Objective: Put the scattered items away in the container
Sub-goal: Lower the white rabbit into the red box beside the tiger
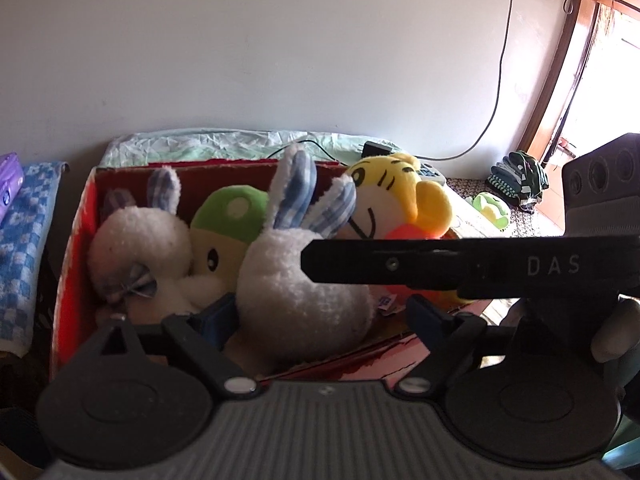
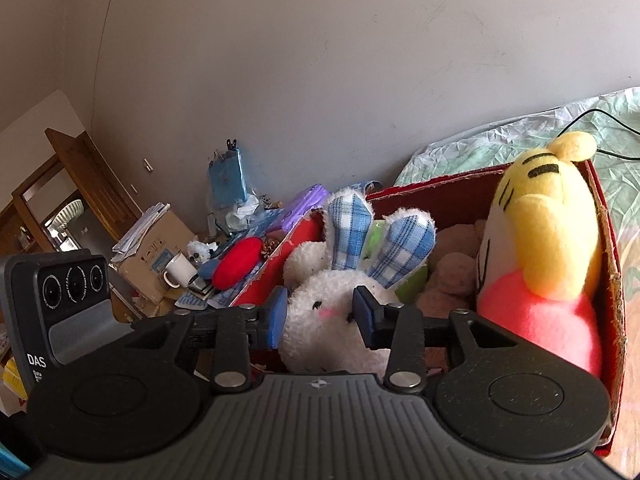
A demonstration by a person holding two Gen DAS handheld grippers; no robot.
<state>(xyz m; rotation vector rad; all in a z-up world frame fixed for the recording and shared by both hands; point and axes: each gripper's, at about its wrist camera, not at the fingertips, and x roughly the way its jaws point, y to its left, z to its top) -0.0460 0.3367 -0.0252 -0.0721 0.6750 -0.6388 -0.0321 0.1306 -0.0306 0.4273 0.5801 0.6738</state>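
A red cardboard box (image 1: 76, 248) with an open top stands on a surface beside a wrinkled pale green sheet (image 1: 224, 144). Several soft toys already lie inside it. At the left side of the box there is a white plush rabbit with a checked bow (image 1: 140, 248). Just beside it sits a green plush mushroom with white spots (image 1: 228, 216). At the right side a yellow plush tiger with a pink body (image 2: 540, 240) leans against the box wall. Brown plush shapes (image 2: 452, 276) fill the bottom between the toys; I cannot tell what they are.

In the middle lies a white fluffy rabbit with blue checked ears (image 2: 336, 312). The right gripper (image 2: 320, 312) has its jaws narrow and closed on the head of this rabbit, one blue pad (image 2: 278, 312) pressing on each side of the face. The left gripper (image 1: 316, 316) has its jaws wide. The same rabbit is between them, but the pads do not press on it, as far as I can see.

Outside the box, a small green plush toy (image 1: 494, 210) lies on the patterned surface, well apart, near a pile of dark striped cloth (image 1: 518, 182).
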